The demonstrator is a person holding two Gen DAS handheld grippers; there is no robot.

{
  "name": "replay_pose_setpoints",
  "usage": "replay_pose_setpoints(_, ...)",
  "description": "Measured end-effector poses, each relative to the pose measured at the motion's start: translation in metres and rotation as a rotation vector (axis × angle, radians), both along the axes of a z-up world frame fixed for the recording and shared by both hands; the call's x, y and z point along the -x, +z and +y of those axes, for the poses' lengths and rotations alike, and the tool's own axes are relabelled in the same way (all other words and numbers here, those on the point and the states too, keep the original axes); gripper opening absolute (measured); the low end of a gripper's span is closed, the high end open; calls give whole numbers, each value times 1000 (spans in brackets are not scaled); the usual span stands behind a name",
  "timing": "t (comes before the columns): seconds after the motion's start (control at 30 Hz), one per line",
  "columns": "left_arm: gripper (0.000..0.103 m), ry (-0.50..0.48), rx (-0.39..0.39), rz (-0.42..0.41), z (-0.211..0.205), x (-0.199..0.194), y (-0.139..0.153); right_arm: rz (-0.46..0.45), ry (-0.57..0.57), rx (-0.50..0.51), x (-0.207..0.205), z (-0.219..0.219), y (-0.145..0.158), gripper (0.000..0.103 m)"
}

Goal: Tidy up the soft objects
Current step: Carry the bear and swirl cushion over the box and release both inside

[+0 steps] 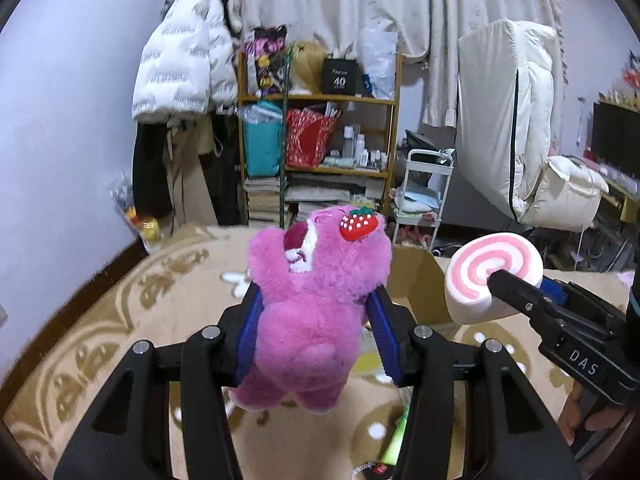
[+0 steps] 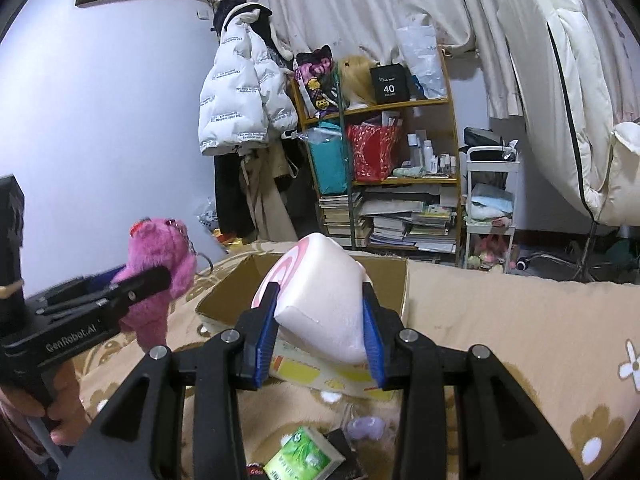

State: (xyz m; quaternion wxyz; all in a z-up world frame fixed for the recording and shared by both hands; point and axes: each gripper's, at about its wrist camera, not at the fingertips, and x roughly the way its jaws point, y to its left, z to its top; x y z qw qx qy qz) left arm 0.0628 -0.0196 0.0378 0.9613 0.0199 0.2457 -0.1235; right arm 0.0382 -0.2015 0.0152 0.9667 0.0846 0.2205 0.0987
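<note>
My left gripper [image 1: 316,304] is shut on a pink plush bear [image 1: 316,304] with a red strawberry on its head, held above the bed. It also shows at the left of the right wrist view [image 2: 158,276]. My right gripper [image 2: 320,300] is shut on a white foam roll cake with a pink swirl [image 2: 324,300], held just in front of an open cardboard box [image 2: 384,276]. The roll cake [image 1: 490,276] and the box [image 1: 416,284] also show at the right of the left wrist view.
A beige patterned blanket [image 2: 520,340] covers the bed. A green tissue pack [image 2: 304,456] and a small purple item [image 2: 366,428] lie below my right gripper. A cluttered wooden shelf [image 2: 384,176], a white cart [image 2: 492,208] and hanging jackets stand behind.
</note>
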Motion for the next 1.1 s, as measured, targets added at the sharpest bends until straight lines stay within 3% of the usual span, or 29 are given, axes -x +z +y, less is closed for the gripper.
replay_pose_setpoints(0.53,49,25,-45,0,-11,-49,-5,36,-12,-42,-40,-12,-18,41)
replay_pose_setpoints(1.1,50,28,-76,73,-16,-79,-35,103,3,-65,-79,-14,-45,44)
